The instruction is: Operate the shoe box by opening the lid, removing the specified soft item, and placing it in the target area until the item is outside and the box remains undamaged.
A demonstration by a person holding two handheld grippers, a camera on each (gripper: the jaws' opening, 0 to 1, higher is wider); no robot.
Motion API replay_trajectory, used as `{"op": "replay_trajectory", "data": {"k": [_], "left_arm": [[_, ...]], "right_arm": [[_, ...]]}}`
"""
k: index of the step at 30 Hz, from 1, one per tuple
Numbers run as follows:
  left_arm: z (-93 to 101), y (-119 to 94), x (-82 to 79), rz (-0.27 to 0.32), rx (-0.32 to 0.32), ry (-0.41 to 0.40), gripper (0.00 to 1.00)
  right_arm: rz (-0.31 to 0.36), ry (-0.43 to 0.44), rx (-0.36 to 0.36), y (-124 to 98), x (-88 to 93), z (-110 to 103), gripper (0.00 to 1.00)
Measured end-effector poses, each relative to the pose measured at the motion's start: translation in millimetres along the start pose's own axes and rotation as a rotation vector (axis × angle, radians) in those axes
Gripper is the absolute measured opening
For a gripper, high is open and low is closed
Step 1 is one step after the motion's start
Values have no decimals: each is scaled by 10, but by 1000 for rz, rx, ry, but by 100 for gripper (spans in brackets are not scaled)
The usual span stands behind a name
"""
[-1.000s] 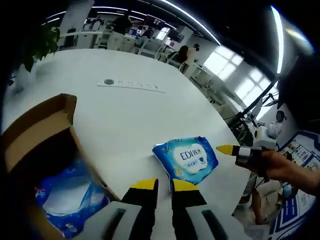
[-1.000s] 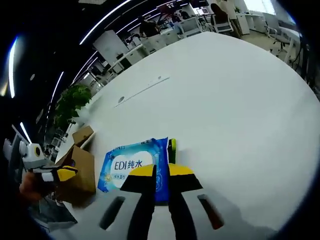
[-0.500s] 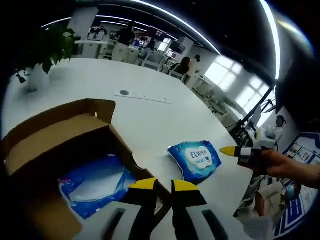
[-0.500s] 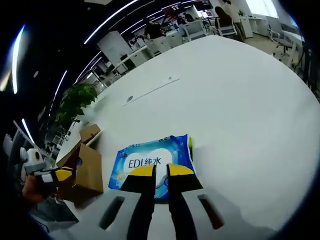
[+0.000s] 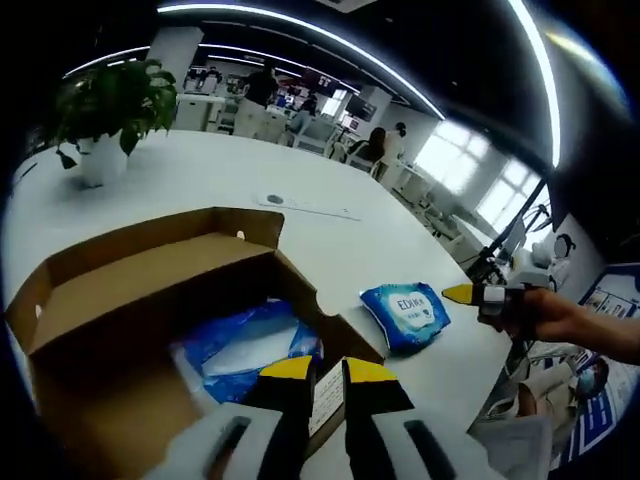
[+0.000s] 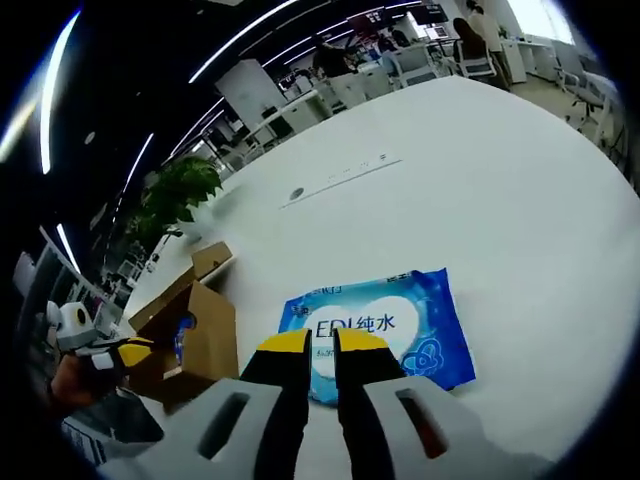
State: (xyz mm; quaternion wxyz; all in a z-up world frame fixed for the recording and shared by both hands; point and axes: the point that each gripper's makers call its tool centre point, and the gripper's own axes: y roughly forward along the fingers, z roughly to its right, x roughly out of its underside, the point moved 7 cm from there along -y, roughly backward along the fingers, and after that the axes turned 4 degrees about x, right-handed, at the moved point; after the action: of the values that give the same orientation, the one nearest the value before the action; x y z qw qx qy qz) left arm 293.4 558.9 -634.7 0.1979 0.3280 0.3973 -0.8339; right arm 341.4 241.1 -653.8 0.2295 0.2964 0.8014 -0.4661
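Observation:
An open brown cardboard shoe box [image 5: 150, 290] stands on the white table [image 5: 330, 235], its flaps raised, with blue soft packets [image 5: 250, 345] inside. My left gripper [image 5: 327, 369] hovers over the box's near right corner, shut with nothing in it. A blue wipes pack [image 5: 405, 312] printed "EDI" lies flat on the table to the right of the box. My right gripper [image 6: 320, 343] is shut and empty just above the near edge of the wipes pack [image 6: 385, 325]. From the right gripper view, the box [image 6: 195, 335] is off to the left, with the left gripper [image 6: 115, 352] beside it.
A potted plant [image 5: 105, 110] stands at the table's far left. A long white strip [image 5: 305, 205] with a round grey cap lies beyond the box. A hand holds the right gripper [image 5: 470, 295] past the table's right edge. Desks, chairs and people are in the background.
The left gripper view has swung left and back, bringing the whole open box into sight. The right gripper view has shifted, and the wipes pack now lies further ahead of its jaws.

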Motion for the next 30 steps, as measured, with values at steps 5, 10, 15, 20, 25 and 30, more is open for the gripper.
{"op": "replay_trajectory", "data": {"k": [5, 10, 15, 20, 25, 30], "left_arm": [[-41, -159, 26, 33, -3, 2, 10], [-117, -311, 60, 55, -17, -4, 11], [-187, -444, 111, 62, -28, 6, 12], [-284, -604, 153, 80, -46, 8, 13], [-364, -764, 222, 95, -60, 5, 15], [-430, -904, 278, 118, -64, 1, 18]], "right_arm": [[9, 22, -44, 42, 21, -197, 8], [-3, -1, -66, 93, 56, -373, 8], [-17, -30, -93, 173, 100, -597, 8], [-33, -73, -149, 279, 133, -845, 10], [-45, -153, -214, 356, 168, -1150, 13], [-58, -168, -250, 444, 202, -1379, 13]]}}
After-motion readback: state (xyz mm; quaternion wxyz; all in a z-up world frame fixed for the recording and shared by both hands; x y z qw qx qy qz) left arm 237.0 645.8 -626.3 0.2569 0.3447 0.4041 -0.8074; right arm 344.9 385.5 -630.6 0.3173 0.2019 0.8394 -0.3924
